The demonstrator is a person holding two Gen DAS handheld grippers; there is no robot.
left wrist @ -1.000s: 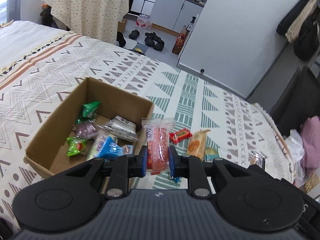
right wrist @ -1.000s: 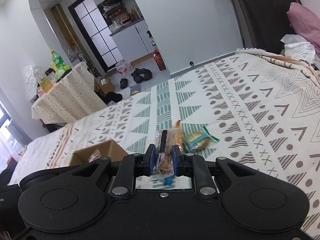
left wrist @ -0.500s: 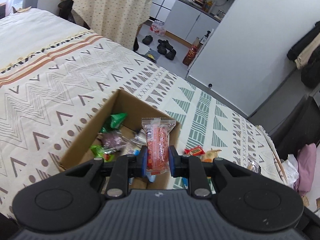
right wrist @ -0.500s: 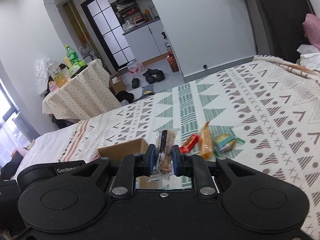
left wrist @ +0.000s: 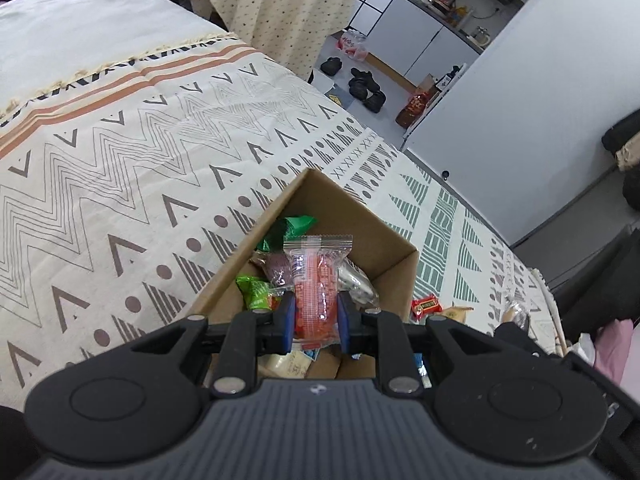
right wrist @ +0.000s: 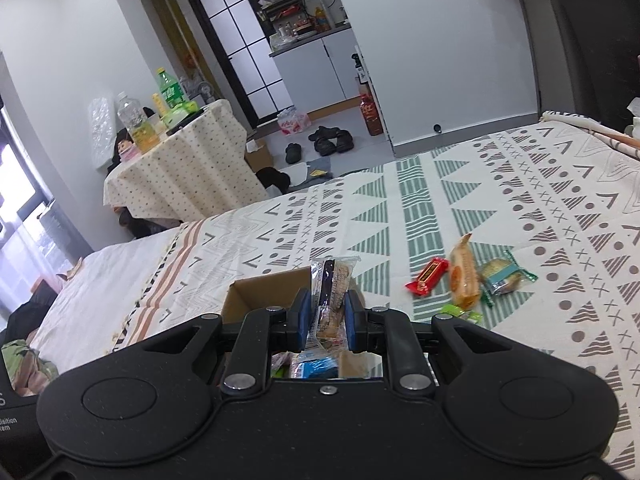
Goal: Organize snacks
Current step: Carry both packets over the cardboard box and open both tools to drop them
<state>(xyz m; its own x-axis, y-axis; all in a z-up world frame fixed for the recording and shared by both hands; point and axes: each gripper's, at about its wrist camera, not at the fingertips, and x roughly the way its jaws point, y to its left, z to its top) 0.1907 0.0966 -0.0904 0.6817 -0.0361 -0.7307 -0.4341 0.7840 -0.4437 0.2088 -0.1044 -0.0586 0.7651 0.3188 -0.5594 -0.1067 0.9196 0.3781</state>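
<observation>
Left gripper (left wrist: 316,316) pinching red packet (left wrist: 316,280), right gripper (right wrist: 325,320) pinching biscuit packet (right wrist: 331,292), both over box (left wrist: 384,248); I count several snacks (right wrist: 464,276) left on bed.

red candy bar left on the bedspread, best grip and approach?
Take the red candy bar across its narrow width at mid-length, from above. It lies flat on the bedspread, angled, with bare cloth along its left side; the orange packet lies close on its right.

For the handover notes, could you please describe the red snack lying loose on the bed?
On the patterned bedspread, right of the cardboard box, lies a short row of loose snacks. The red packet is leftmost, beside the long orange packet; it alone is bright red with a gold label.
</observation>
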